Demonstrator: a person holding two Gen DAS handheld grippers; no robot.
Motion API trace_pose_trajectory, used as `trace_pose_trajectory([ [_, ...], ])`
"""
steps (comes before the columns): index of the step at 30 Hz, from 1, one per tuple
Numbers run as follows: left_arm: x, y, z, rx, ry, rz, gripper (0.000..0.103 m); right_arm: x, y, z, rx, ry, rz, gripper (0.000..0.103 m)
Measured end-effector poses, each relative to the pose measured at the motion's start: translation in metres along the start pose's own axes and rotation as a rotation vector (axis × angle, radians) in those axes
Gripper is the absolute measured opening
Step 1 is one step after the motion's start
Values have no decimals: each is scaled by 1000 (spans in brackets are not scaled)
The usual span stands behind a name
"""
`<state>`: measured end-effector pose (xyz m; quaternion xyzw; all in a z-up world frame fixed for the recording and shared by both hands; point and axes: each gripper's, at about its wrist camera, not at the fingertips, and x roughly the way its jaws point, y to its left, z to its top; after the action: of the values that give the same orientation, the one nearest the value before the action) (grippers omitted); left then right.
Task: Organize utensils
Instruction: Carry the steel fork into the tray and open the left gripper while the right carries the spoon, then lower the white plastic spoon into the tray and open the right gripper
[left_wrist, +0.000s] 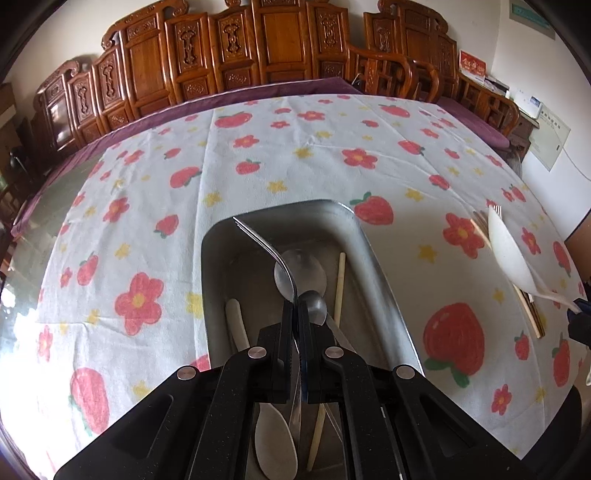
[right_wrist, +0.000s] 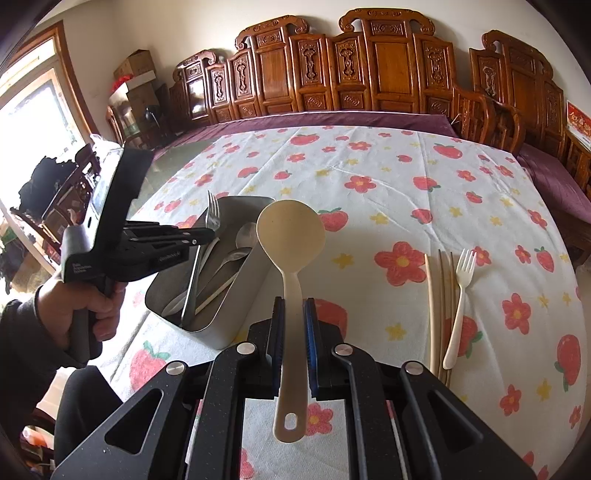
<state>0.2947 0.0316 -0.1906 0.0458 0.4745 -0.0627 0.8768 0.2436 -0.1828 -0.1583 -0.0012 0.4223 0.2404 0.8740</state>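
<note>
In the left wrist view, the left tool (left_wrist: 297, 314) is seen pressed together on the handle of a metal fork (left_wrist: 273, 254), whose tines rise up and away to the left. The fork is held directly over the steel tray (left_wrist: 373, 266), whose long axis runs along the tool's line of sight. Inside the tray, 2 metal spoons (left_wrist: 301, 271), a chopstick (left_wrist: 339, 288) and a pale spoon (left_wrist: 275, 439) are laid lengthwise. A drop of the fork into the tray is judged to be the step in hand.

In the right wrist view, the right tool (right_wrist: 293, 332) is seen pinching the handle of a cream rice paddle (right_wrist: 291, 230), its blade pointing away. The tray (right_wrist: 236, 306) lies ahead and to the left, near the left tool (right_wrist: 207, 232). To the right, on the bench (right_wrist: 369, 173), chopsticks (right_wrist: 439, 306) and a white fork (right_wrist: 460, 295) are left lying parallel, just beside each other, nearer the right hand.
</note>
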Motion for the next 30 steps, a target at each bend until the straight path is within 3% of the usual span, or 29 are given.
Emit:
trace_pose_trajectory([
  [9, 13, 1, -2, -30, 44, -23, 2, 4, 7, 2, -13, 7, -5, 12],
  [11, 9, 3, -1, -34, 35, -24, 7, 5, 10, 3, -18, 9, -6, 12],
  [15, -6, 10, -1, -38, 14, -20, 22, 9, 18, 6, -26, 11, -4, 12],
  [30, -80, 82, -19, -88, -67, 36, 27, 58, 80, 38, -73, 35, 29, 12],
])
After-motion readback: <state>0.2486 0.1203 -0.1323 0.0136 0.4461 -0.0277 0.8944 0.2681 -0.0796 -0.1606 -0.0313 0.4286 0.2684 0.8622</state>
